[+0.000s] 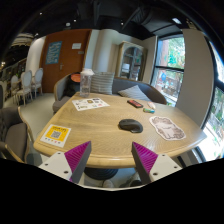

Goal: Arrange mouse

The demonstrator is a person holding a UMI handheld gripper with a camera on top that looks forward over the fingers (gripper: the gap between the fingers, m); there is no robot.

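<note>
A dark mouse [130, 125] lies on the round wooden table [100, 128], right of the middle, next to a patterned mouse mat [167, 126]. My gripper [112, 158] is held back from the table's near edge, well short of the mouse. Its two fingers [78, 157] with magenta pads stand wide apart and hold nothing.
A yellow card [56, 135] lies at the table's near left. A printed sheet [90, 103] and a clear cup [86, 81] stand at the far side, with small things [135, 102] at the far right. Chairs, a sofa and windows lie beyond.
</note>
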